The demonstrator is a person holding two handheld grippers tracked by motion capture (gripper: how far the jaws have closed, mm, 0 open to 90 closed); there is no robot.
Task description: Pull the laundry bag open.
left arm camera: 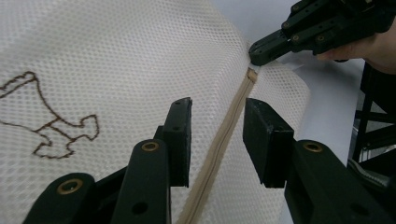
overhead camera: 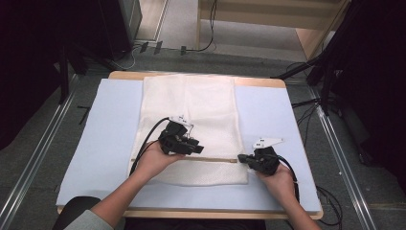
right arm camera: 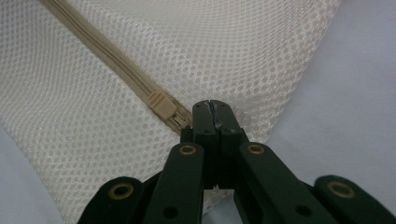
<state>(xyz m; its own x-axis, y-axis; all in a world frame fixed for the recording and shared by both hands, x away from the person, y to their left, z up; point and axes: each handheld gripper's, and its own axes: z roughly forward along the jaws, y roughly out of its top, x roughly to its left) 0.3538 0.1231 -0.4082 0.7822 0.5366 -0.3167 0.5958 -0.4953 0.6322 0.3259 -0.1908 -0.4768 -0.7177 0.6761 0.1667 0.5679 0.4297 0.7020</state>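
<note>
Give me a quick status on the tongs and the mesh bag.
Left tongs open, straddling the zipper. Right tongs shut by the zipper slider. Mesh bag flat on table. Nothing in the way.

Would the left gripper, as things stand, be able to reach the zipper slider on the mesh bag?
Probably yes. The left gripper straddles the zipper tape with jaws apart, and the tape runs unobstructed to the slider. The right gripper, shut on the mesh bag beside it, leaves little room.
</note>
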